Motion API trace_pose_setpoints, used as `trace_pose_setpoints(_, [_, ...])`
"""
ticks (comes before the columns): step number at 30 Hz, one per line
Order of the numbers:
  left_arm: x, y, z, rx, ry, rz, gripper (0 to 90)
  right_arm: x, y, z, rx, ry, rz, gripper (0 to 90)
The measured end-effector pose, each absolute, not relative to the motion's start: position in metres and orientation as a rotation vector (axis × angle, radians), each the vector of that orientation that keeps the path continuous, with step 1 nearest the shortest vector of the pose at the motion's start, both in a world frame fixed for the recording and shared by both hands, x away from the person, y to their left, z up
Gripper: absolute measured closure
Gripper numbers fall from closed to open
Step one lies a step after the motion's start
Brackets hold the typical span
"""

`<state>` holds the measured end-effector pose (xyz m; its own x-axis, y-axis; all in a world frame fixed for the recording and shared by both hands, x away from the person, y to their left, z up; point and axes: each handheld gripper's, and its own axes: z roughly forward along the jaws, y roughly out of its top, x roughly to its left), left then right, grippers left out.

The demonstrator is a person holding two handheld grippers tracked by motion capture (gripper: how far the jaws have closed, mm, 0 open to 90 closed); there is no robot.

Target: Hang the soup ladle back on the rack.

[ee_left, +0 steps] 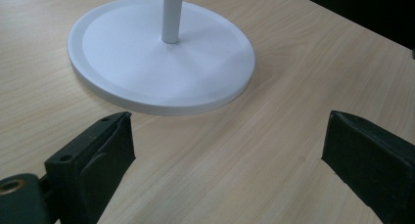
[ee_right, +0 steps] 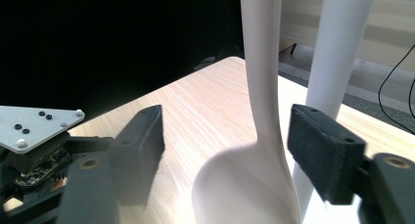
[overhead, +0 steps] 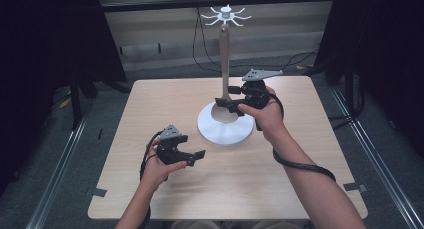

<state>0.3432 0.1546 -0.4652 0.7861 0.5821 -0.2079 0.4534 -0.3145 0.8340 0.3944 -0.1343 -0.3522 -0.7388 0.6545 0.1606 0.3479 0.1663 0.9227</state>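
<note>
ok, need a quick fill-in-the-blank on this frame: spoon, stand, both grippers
1. The beige spoon hangs from a hook at the top of the white ____.
2. The spoon's bowl sits between the open jaws of the ____ gripper.
3. The left gripper hovers over the table with its jaws ____.

Missing words: stand; right; open

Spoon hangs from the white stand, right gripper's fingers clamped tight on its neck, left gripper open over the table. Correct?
Not quite. In the right gripper view the right gripper has its fingers apart, clear of the spoon between them, not clamped. The stand and open left gripper are right.
</note>
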Motion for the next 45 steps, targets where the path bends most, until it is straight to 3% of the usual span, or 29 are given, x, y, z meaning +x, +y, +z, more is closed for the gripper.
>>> trace_pose_setpoints(19, [0.343, 0.155, -0.465, 1.966, 0.776, 0.162, 4.9, 0.369, -0.156, -0.370, 0.971, 2.211, 1.482, 13.1])
trace_pose_setpoints(45, [0.342, 0.152, -0.466, 1.981, 0.773, 0.168, 4.7, 0.326, -0.182, -0.406, 0.949, 2.251, 1.416, 10.4])
